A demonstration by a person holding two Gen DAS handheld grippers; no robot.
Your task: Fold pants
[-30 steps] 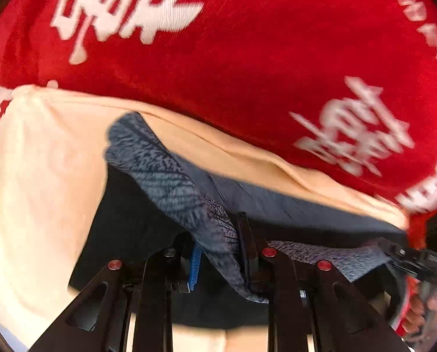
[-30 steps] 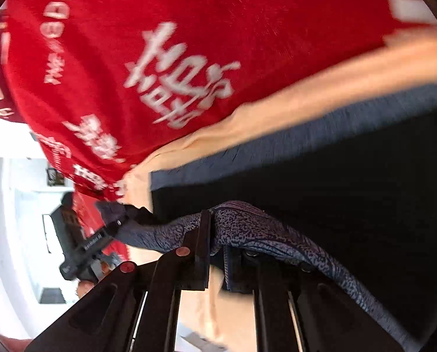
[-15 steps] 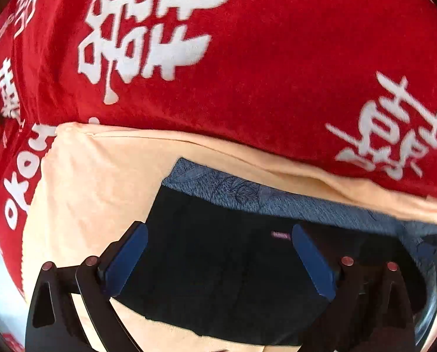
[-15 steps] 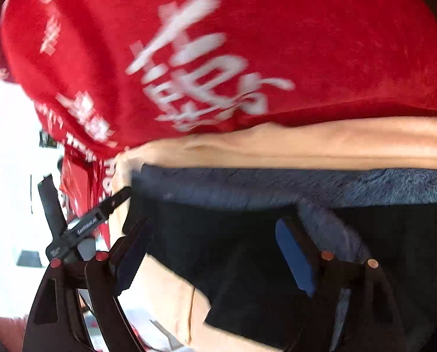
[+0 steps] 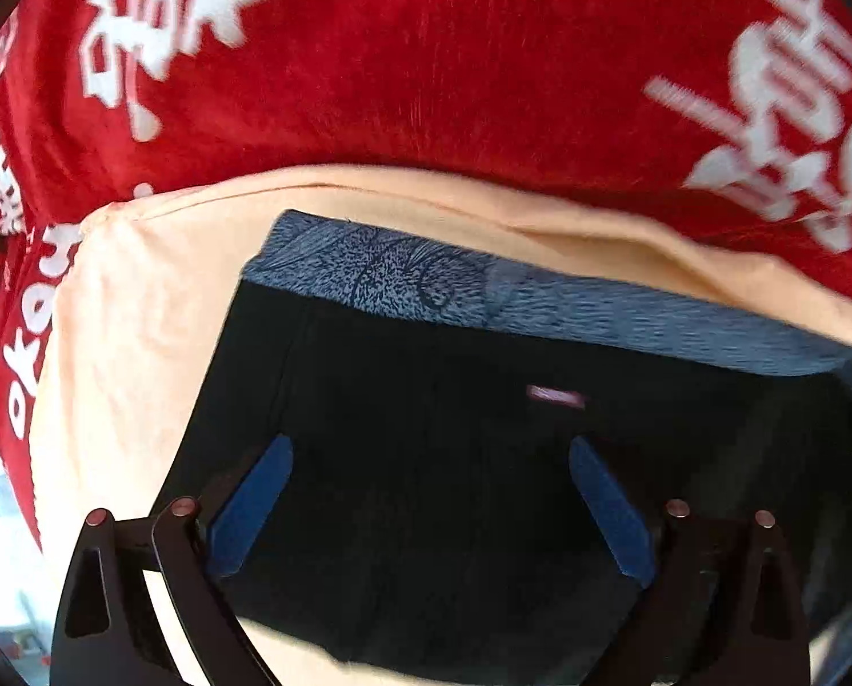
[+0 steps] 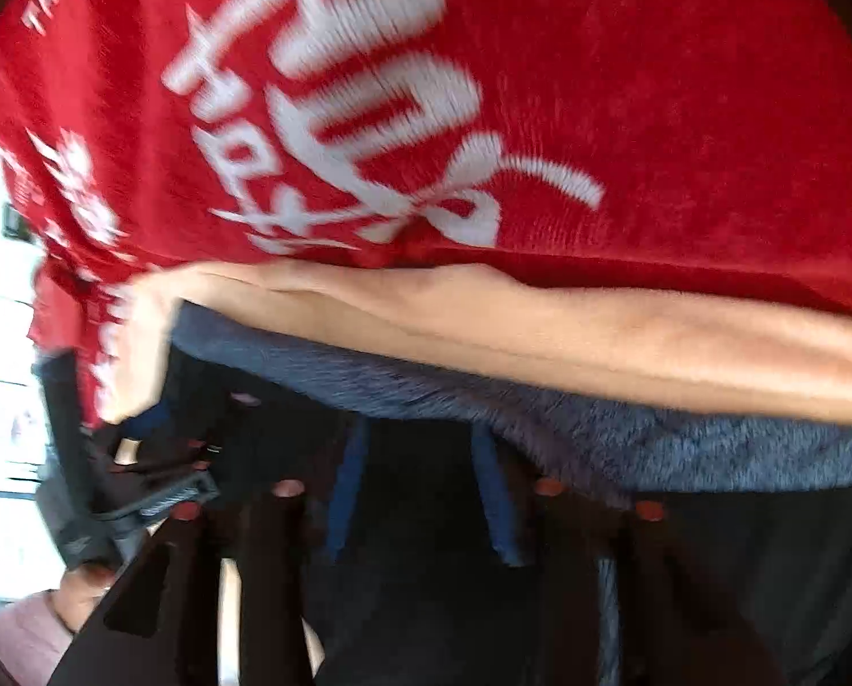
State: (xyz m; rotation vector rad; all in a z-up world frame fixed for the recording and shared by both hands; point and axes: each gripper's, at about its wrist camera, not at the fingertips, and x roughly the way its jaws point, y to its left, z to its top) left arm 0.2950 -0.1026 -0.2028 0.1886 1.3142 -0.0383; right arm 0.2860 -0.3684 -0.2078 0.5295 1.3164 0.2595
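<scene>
The pants (image 5: 403, 366) lie folded on a peach cloth (image 5: 140, 314), black with a grey-blue patterned band (image 5: 540, 297) along the far edge. My left gripper (image 5: 430, 449) hovers over the black fabric, jaws wide open, blue pads clear of the cloth. In the blurred right wrist view the same band (image 6: 597, 423) runs across the middle. My right gripper (image 6: 420, 434) points down at the dark pants (image 6: 768, 571) just below the band. Its jaws are closing, and the pads do not visibly press on any fold.
A red cloth (image 5: 426, 57) with white characters covers the surface beyond the peach cloth (image 6: 540, 314). At the lower left of the right wrist view a person's hand (image 6: 77, 594) holds the other tool. Bright floor shows past the cloth's left edge.
Both grippers held the patterned edge of the pants, then let it go and opened. The pants now lie flat. The right jaws have since narrowed, and both views moved closer to the fabric.
</scene>
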